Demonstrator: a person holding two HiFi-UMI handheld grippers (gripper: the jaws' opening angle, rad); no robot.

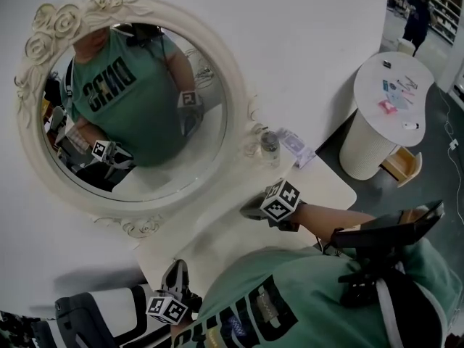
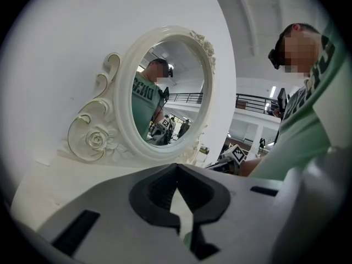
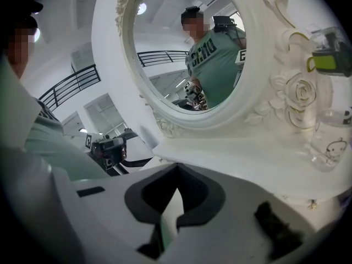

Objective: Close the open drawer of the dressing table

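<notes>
The white dressing table (image 1: 225, 227) stands against the wall under an oval mirror (image 1: 138, 100) with a carved rose frame. Its drawer shows in no view; my body covers the table's front edge. My left gripper (image 1: 174, 275) hovers over the table's near left corner, jaws shut and empty; in the left gripper view the left gripper (image 2: 176, 166) points along the tabletop towards the mirror (image 2: 165, 92). My right gripper (image 1: 254, 209) lies low over the middle of the tabletop, shut on nothing. In the right gripper view the right gripper (image 3: 177, 166) faces the mirror's base (image 3: 220, 122).
A clear plastic bottle (image 1: 270, 145) and a small pale pack (image 1: 297, 148) stand at the table's back right by the mirror. A round white side table (image 1: 384, 114) with small items is to the right. A black and white striped seat (image 1: 109, 312) is at the lower left.
</notes>
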